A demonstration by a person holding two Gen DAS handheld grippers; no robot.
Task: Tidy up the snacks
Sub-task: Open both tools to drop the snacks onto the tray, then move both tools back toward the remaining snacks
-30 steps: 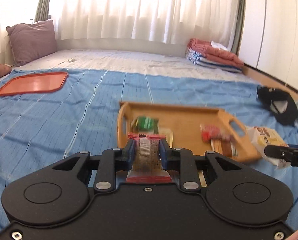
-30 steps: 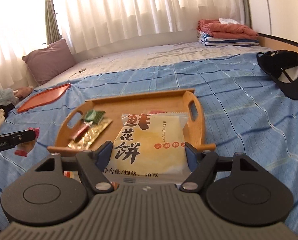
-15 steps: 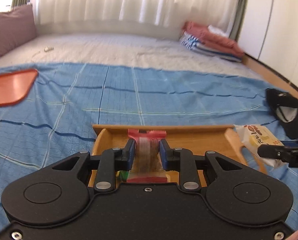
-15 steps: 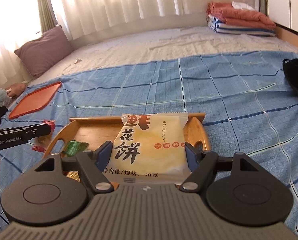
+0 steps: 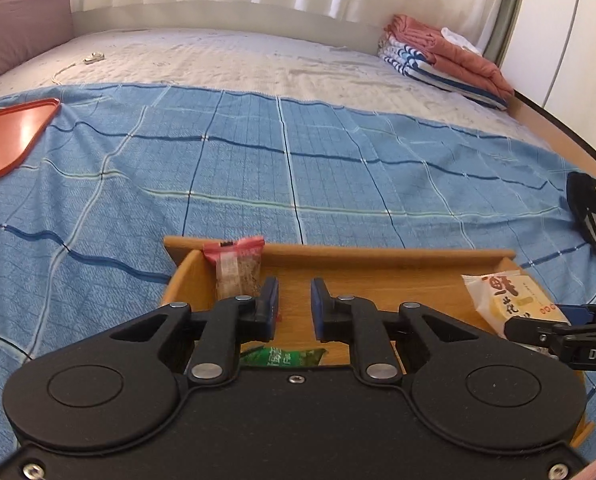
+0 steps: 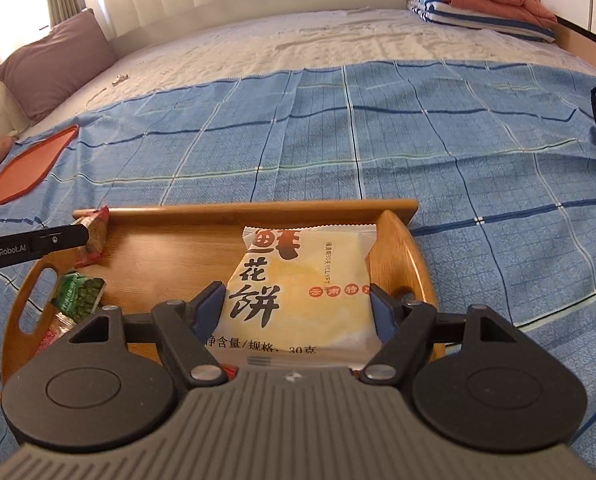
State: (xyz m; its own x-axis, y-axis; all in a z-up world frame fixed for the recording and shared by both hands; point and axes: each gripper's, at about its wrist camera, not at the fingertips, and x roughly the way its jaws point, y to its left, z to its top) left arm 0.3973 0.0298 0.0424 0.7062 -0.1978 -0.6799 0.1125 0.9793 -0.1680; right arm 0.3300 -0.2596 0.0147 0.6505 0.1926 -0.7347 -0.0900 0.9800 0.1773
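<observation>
A wooden tray (image 5: 378, 254) (image 6: 258, 210) lies on the blue checked bedspread. My left gripper (image 5: 294, 300) is open over the tray's left part. A red-ended snack bar (image 5: 236, 266) (image 6: 94, 236) leans in the tray's far left corner, just left of the left finger. A green snack packet (image 5: 282, 356) (image 6: 78, 292) lies in the tray below the left gripper. My right gripper (image 6: 298, 308) is shut on a yellow pastry packet (image 6: 302, 284) (image 5: 510, 300) and holds it over the tray's right part.
An orange tray (image 5: 6, 140) (image 6: 26, 168) lies at the far left. A black cap (image 5: 594, 216) lies at the right. Folded blankets (image 5: 446, 56) (image 6: 482, 0) and a purple pillow (image 6: 54, 60) sit at the back of the bed.
My left gripper has opened and let go of the snack bar, which now leans in the tray's far left corner. Both grippers have moved forward over the tray.
</observation>
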